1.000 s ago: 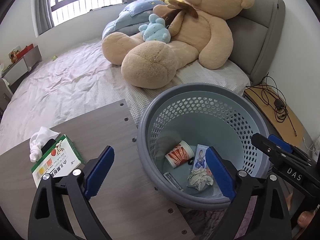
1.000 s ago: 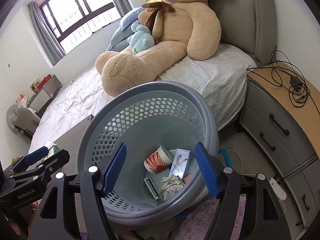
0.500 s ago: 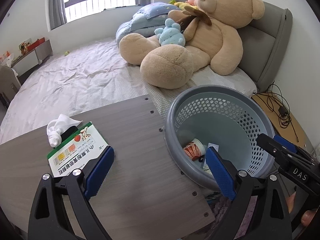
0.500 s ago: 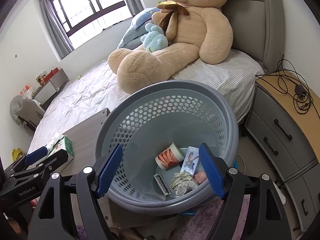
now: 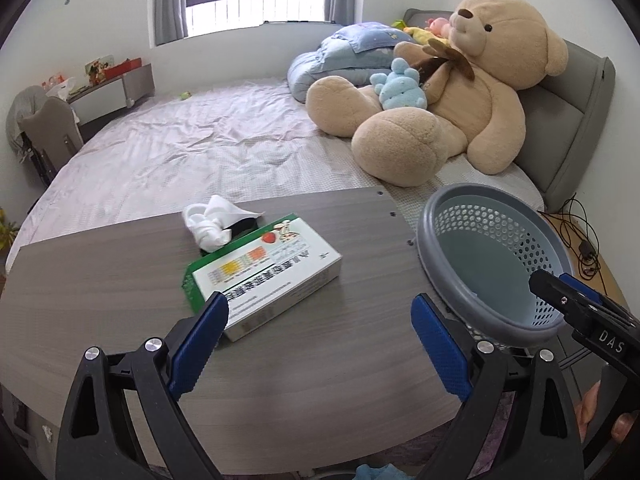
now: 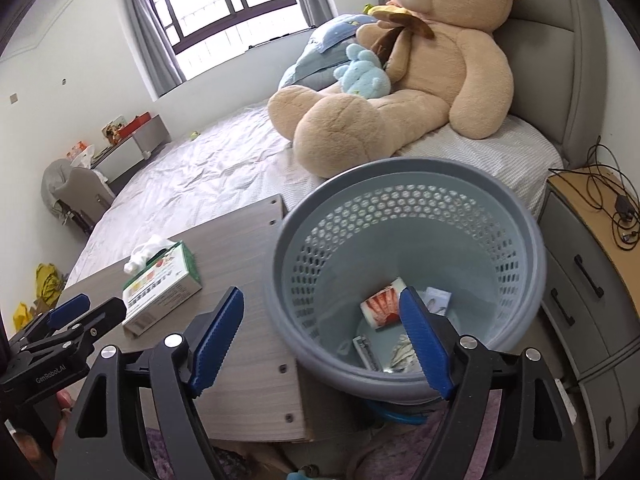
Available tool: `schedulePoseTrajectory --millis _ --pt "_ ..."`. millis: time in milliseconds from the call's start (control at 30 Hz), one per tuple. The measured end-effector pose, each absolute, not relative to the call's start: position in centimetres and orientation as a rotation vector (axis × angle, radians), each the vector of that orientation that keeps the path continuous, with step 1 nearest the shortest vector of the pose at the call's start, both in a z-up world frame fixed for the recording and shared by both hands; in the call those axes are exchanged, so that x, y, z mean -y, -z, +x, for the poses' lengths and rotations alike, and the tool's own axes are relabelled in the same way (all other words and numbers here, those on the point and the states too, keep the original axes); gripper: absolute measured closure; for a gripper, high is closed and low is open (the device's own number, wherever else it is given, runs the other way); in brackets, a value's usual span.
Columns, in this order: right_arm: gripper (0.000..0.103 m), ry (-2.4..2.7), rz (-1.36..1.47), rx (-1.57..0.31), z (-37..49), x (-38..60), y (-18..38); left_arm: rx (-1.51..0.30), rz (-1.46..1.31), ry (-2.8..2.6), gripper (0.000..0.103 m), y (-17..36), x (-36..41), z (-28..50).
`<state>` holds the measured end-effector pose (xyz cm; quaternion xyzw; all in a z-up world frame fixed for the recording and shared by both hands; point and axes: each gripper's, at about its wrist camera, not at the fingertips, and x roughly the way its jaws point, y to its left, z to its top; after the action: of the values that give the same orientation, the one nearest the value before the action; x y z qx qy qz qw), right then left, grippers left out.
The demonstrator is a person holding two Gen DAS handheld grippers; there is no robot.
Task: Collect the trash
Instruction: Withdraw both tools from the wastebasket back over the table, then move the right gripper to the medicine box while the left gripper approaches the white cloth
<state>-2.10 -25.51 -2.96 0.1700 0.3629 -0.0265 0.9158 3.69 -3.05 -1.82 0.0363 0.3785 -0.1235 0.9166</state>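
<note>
Both your grippers swung away from the basket toward the table since a second ago. Bed (image 5: pixel 192 152) with teddy bear (image 5: pixel 460 92) behind. Grey table (image 5: pixel 100 280) touches the grey basket (image 6: pixel 400 388) at its side. Green-and-white box (image 5: pixel 268 272) lies flat on the table, white tissue wad (image 5: pixel 210 224) touching its far end. Basket bottom holds a red-and-white cup (image 6: pixel 380 306) and paper scraps. Your left gripper (image 5: pixel 320 344) hangs wide open, empty, over the table just short of the box. Your right gripper (image 6: pixel 320 336) is opening, nothing gripped, straddling the basket rim.
</note>
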Motion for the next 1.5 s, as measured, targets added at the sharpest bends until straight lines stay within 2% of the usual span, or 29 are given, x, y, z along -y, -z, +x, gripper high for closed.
schedulePoseTrajectory --millis 333,667,1133,1500 --pt "0.026 -0.026 0.285 -0.774 -0.8 20.9 2.6 -0.765 0.030 0.070 0.012 2.4 -5.0 5.2" --pt "0.026 -0.075 0.256 -0.828 1.0 18.0 3.4 -0.778 0.047 -0.021 0.012 4.3 -8.9 9.5" --pt "0.026 -0.110 0.207 -0.877 2.6 15.4 4.2 -0.840 0.103 -0.035 0.012 7.6 -10.3 15.3" --pt "0.026 -0.115 0.201 -0.872 2.7 15.1 3.9 -0.870 0.121 0.032 0.012 8.6 -9.2 15.5"
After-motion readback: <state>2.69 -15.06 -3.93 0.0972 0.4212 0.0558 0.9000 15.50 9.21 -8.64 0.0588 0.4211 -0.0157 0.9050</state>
